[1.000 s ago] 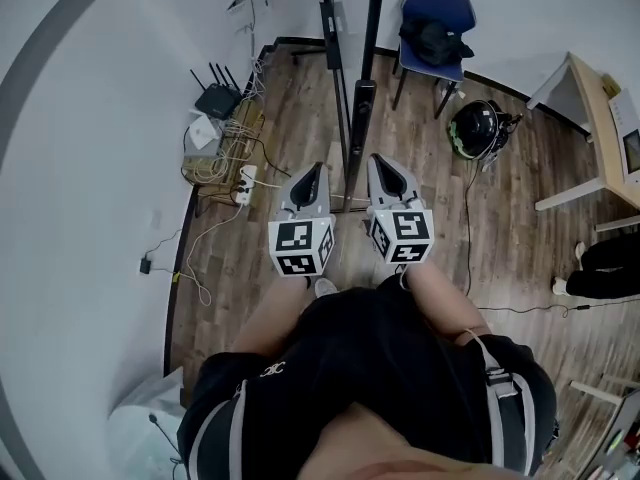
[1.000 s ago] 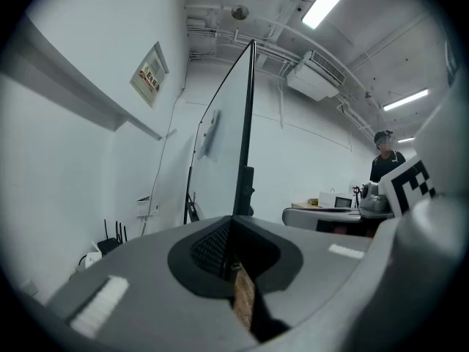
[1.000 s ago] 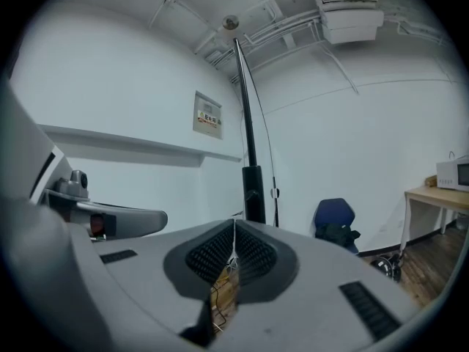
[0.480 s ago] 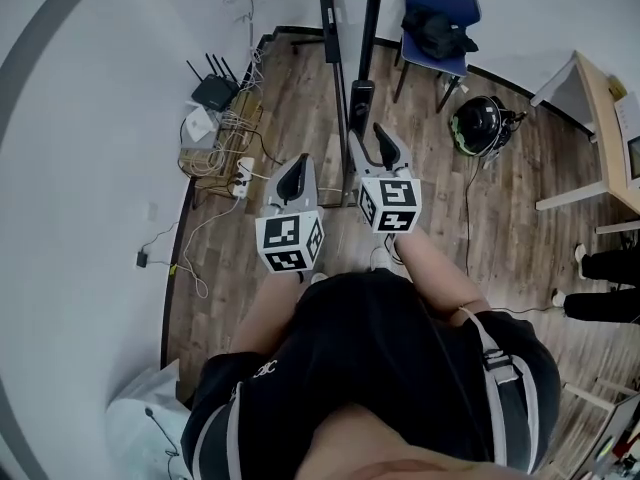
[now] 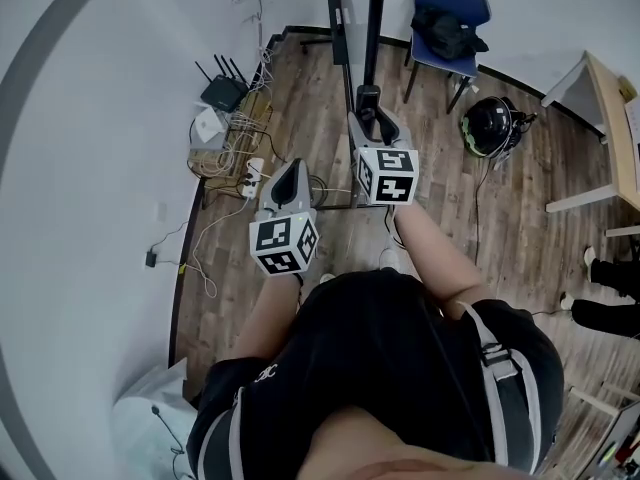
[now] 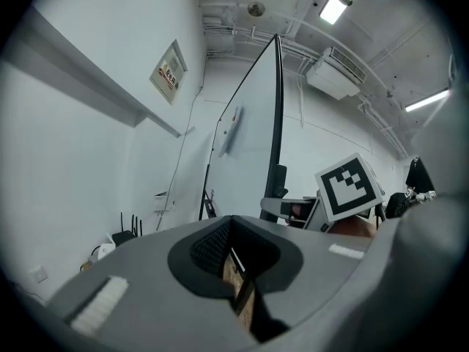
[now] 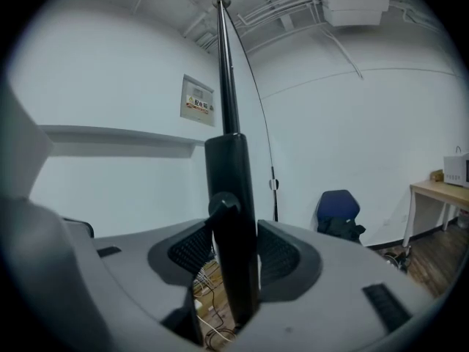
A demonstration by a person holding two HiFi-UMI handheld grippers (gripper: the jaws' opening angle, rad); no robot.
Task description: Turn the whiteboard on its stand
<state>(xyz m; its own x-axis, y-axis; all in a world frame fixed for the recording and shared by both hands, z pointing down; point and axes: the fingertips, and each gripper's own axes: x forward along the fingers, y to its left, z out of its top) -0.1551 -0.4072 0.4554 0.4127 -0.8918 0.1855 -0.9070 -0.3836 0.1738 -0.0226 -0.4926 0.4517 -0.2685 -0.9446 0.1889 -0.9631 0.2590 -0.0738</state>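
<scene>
Right gripper (image 5: 368,124) moved forward up to stand post (image 7: 230,196); jaws opening, post between them (no firm squeeze visible). Left gripper (image 5: 293,171) behind, left of post, jaws together, empty. Whiteboard (image 6: 253,127) upright on stand, edge-on ahead.

You wear a black short-sleeved top (image 5: 400,368) with a small white logo (image 5: 268,371) on the left chest and pale stripes (image 5: 232,426) down the sides. A grey strap (image 5: 492,366) with a buckle runs over your right shoulder. Your shoes (image 5: 388,259) are light. The left tongs (image 5: 291,171) have a smooth grey shell, black ribbed pads (image 6: 211,246), and a cube (image 5: 284,245) with black-and-white square markers at the back.
</scene>
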